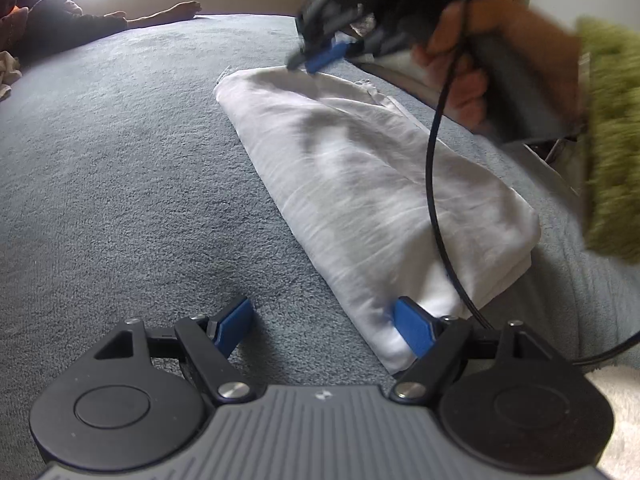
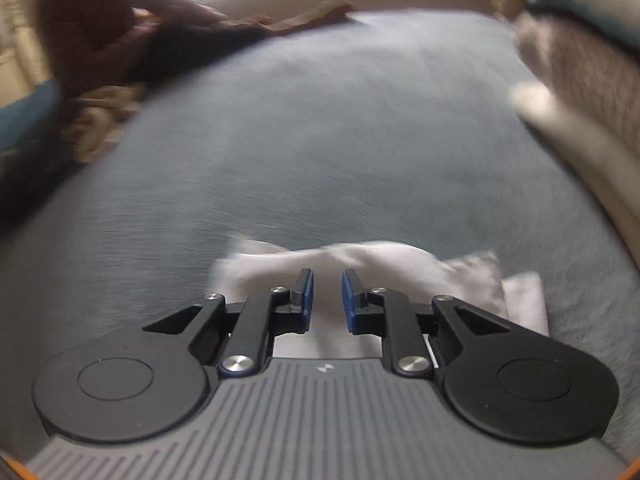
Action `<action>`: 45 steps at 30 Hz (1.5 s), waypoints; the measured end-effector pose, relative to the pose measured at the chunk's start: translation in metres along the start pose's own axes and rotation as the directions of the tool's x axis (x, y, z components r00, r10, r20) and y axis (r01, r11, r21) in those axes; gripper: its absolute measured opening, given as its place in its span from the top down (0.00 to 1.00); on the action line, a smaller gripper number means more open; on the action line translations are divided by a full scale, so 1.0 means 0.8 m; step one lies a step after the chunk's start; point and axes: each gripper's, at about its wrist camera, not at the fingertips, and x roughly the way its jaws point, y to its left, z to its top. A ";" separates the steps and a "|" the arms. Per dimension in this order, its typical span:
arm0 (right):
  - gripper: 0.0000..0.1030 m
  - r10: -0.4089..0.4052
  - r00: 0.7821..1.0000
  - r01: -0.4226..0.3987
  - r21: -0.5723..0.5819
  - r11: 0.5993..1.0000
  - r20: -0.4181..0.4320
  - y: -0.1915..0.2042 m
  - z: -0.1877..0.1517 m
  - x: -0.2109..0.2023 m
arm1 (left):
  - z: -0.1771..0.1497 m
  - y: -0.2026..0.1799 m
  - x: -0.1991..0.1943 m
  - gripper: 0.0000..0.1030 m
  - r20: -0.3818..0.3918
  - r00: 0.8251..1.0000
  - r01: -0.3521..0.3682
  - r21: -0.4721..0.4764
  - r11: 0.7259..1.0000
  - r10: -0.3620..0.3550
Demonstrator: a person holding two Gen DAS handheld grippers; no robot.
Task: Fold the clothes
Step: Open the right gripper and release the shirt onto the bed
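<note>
A white garment (image 1: 360, 168), folded into a long strip, lies on the grey-blue cover (image 1: 120, 160). My left gripper (image 1: 324, 320) is open wide at its near end. Its right finger (image 1: 412, 328) touches the strip's near corner and its left finger (image 1: 236, 318) rests over bare cover. A hand (image 1: 460, 80) holds my right gripper (image 1: 316, 62) over the strip's far end, tips pointing down at the cloth. In the blurred right wrist view the right gripper (image 2: 327, 292) has a narrow gap between its blue pads, with nothing between them. The white garment (image 2: 400, 264) lies just below.
A person (image 1: 60, 20) sits at the far left with bare feet (image 1: 176, 12) on the cover. A black cable (image 1: 432, 160) hangs across the garment. A green fuzzy sleeve (image 1: 612, 140) fills the right edge. Piled fabrics (image 2: 580, 80) stand at right, and a beige cloth (image 1: 8, 72) lies at far left.
</note>
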 end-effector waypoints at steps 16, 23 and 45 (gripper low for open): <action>0.86 0.070 0.995 -0.074 -0.052 0.996 -0.077 0.022 -0.006 -0.022 | -0.003 -0.001 -0.008 0.22 -0.003 1.000 0.010 0.010 1.000 -0.010; 0.88 0.092 0.979 -0.084 0.049 0.995 -0.182 -0.011 -0.062 0.021 | 0.003 -0.001 -0.009 0.22 -0.018 1.000 -0.024 -0.019 1.000 0.023; 0.86 0.111 0.987 -0.068 0.316 0.946 -0.118 -0.005 -0.174 -0.078 | 0.161 0.077 0.033 0.22 0.067 0.973 -0.218 -0.038 0.975 0.221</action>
